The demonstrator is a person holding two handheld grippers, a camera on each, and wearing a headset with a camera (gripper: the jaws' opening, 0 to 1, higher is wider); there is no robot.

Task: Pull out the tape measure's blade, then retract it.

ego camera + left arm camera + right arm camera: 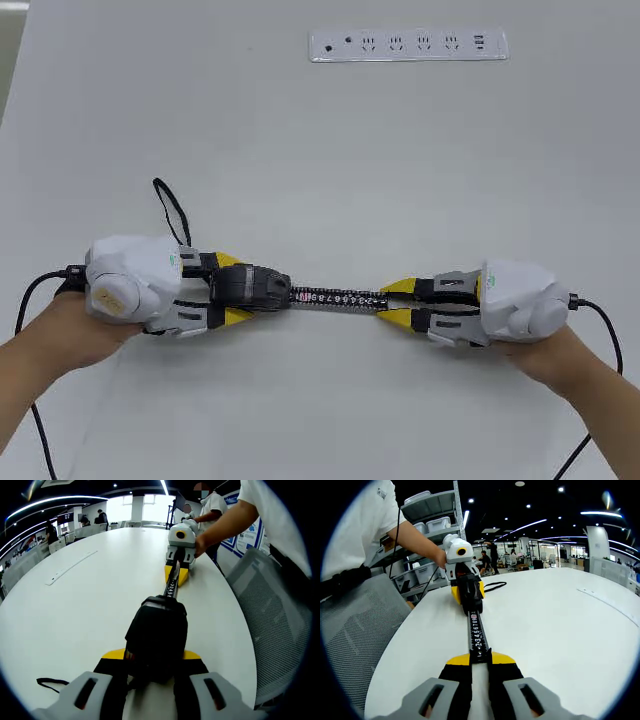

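Left tongs (234, 289) clamped on tape measure case (255, 287), right tongs (393, 301) pinching blade (335, 298) tip, short length drawn over bench (300, 140); risk: blade slipping free, snapping back uncontrolled if pinch loosens.

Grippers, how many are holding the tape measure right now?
2. The left gripper clamps the tape measure's case; the right gripper pinches the end of its blade.

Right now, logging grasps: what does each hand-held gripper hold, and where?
Left hand-held gripper clamps the tape measure case; right hand-held gripper pinches the blade at its end.
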